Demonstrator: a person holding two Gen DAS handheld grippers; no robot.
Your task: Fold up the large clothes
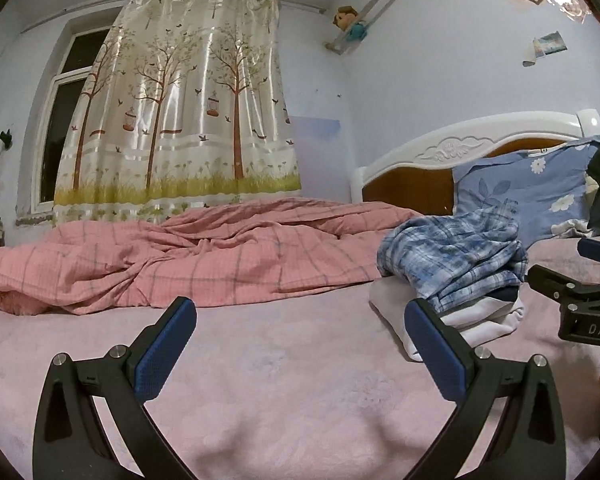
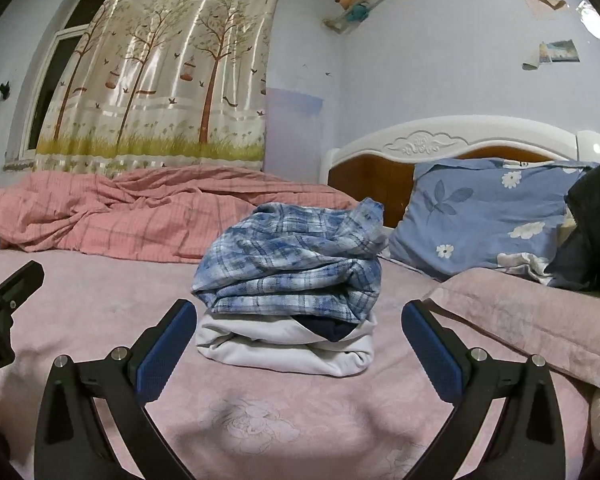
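Observation:
A folded blue plaid garment (image 2: 292,268) lies on top of a folded white garment (image 2: 284,344) with a dark piece between them, stacked on the pink bed sheet (image 2: 260,420). My right gripper (image 2: 300,316) stands open just in front of the stack, with nothing between its fingers. In the left wrist view the same plaid garment (image 1: 456,260) and white garment (image 1: 488,320) sit to the right, partly behind the right finger. My left gripper (image 1: 300,320) is open over bare sheet (image 1: 280,380), left of the stack. The right gripper's body (image 1: 584,304) shows at the right edge.
A rumpled pink checked quilt (image 1: 180,256) lies across the far side of the bed. A blue flowered pillow (image 2: 488,216) leans on the white and wood headboard (image 2: 440,144). A folded pink blanket (image 2: 520,316) lies right of the stack. A tree-print curtain (image 1: 180,112) covers the window.

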